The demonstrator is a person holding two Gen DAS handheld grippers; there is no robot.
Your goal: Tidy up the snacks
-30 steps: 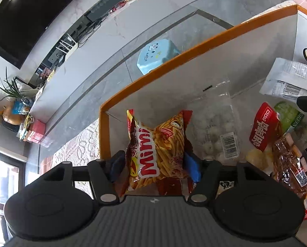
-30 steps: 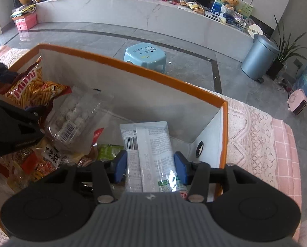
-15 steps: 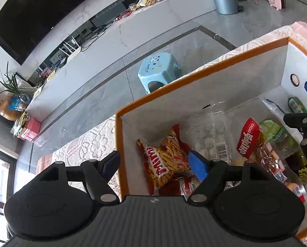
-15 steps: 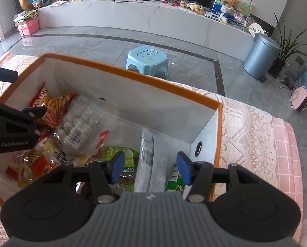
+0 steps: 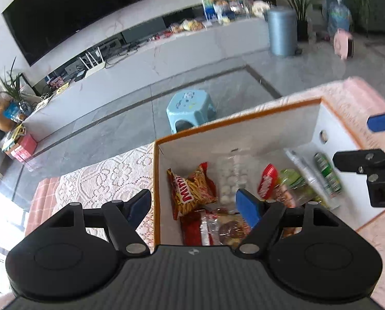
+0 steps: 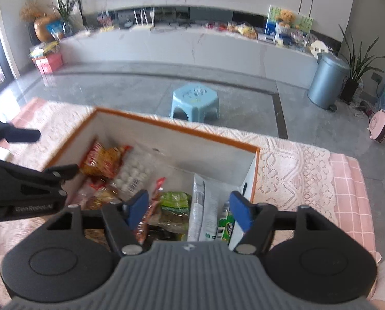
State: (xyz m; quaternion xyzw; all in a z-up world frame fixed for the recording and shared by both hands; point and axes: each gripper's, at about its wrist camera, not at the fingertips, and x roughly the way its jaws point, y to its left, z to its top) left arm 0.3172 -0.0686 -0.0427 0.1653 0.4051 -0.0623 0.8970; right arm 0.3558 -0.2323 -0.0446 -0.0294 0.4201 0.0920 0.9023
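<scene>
A white box with an orange rim (image 5: 233, 121) (image 6: 177, 129) holds several snacks. A yellow-red Mimi fries bag (image 5: 192, 191) (image 6: 104, 159) lies at its left end beside a clear pack of white balls (image 5: 230, 178) (image 6: 133, 175). A white packet (image 6: 201, 206) (image 5: 306, 170) and a green tube (image 6: 224, 223) (image 5: 326, 171) stand at the right end. My left gripper (image 5: 193, 206) is open and empty above the box's left end. My right gripper (image 6: 188, 210) is open and empty above the right end.
The box stands on a pink checked cloth with a white lace cover (image 6: 295, 165) (image 5: 109, 175). Beyond the table edge are a grey floor, a light-blue stool (image 6: 195, 100) (image 5: 191, 108) and a grey bin (image 6: 326, 80).
Both grippers opened and rose away from the box. The left let go of the Mimi bag, the right let go of the white packet; both now lie in the box.
</scene>
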